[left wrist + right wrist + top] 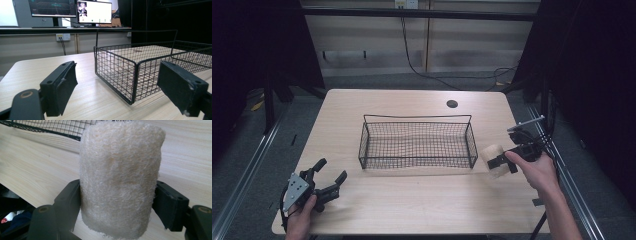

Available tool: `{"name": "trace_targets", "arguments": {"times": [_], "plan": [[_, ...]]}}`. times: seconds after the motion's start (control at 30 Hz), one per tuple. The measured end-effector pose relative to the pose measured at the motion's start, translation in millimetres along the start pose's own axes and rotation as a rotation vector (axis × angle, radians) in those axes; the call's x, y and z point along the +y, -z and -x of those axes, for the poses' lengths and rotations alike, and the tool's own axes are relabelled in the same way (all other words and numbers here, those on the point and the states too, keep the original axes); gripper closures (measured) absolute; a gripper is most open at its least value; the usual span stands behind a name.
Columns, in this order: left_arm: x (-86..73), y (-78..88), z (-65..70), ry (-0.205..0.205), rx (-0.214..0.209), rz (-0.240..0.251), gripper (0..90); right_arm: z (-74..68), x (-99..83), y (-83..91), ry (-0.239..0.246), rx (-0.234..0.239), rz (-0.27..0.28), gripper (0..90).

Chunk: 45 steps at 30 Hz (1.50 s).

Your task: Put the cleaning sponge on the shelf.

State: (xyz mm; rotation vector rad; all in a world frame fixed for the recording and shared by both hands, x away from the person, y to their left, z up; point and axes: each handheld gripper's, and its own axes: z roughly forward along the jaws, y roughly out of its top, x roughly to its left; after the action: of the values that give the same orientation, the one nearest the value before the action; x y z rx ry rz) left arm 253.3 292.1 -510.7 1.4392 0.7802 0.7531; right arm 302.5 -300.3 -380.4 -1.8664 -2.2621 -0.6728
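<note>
A cream fibrous roll, like a loofah sponge (pixel 493 159) (pixel 120 180), is clamped between the jaws of my right gripper (pixel 501 162) (pixel 117 202), held just above the table off the right end of the black wire basket (pixel 417 142). Both pads press into its sides. My left gripper (pixel 331 173) (pixel 117 87) rests low at the table's front left corner, jaws wide apart with nothing between them. In the left gripper view the basket's near corner (pixel 133 75) stands straight ahead.
The wooden table (pixel 412 200) has a cable hole (pixel 452 104) at the back right. Its right edge lies close beside my right hand. Monitors (pixel 72 10) and a wall with a socket stand beyond the table. Dark curtains flank both sides.
</note>
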Motion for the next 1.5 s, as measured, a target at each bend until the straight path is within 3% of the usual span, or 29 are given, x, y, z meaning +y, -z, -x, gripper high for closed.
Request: {"name": "trace_targets", "arguments": {"times": [0.57,0.8,1.03,1.13,1.5], "plan": [[0.0,0.0,0.0,0.0,0.0,0.0,15.7,-19.3,15.0,18.0,0.037,0.02,0.022,28.4],[0.0,0.0,0.0,0.001,0.0,0.0,15.7,-33.7,27.1,14.3,0.1,0.027,0.01,28.5],[0.0,0.0,0.0,0.0,0.0,0.0,15.7,-49.6,41.1,8.2,0.128,0.029,-0.003,28.5],[0.1,0.0,-0.3,-0.003,-0.002,-0.001,15.7,-55.6,46.3,4.9,0.132,0.01,-0.007,28.5],[0.0,0.0,-0.1,0.0,0.0,-0.001,15.7,-62.0,60.2,-4.2,0.099,0.038,-0.004,28.4]]}}
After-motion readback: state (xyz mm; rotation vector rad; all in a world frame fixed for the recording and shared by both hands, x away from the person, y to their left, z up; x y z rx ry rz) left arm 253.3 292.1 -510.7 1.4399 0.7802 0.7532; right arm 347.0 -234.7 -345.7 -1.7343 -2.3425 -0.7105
